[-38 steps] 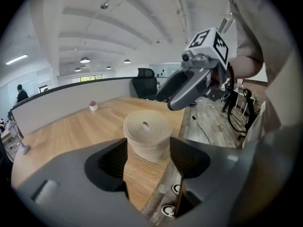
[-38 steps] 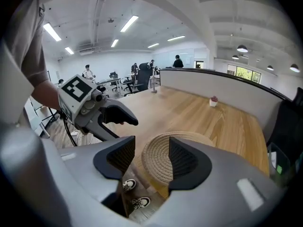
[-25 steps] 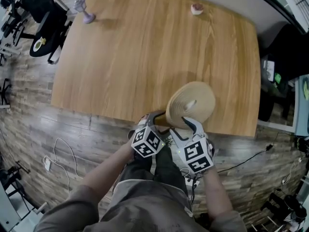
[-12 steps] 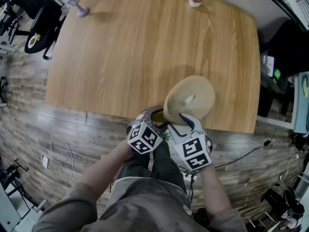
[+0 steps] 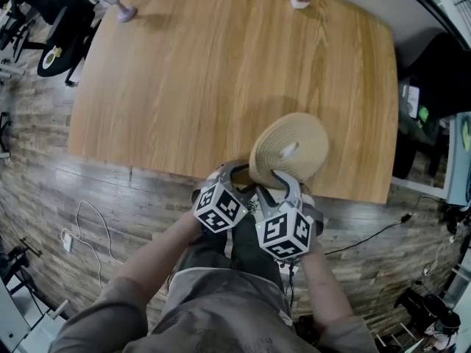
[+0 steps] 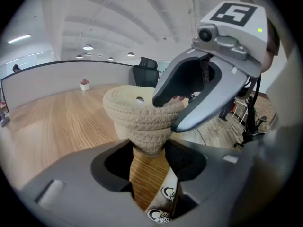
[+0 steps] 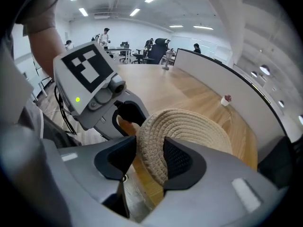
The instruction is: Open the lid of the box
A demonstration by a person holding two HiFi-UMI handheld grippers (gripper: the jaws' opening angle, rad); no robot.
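Jaws of your left gripper point(image 6: 147, 151) are closing round the woven box point(image 6: 142, 126) low on its body, pads just beside its sides. On your right gripper point(image 7: 149, 156) the jaws, wide apart, are closing over the near rim of the lid point(image 7: 189, 131). That box stands at the near edge of the table point(image 5: 221, 72), lid on.
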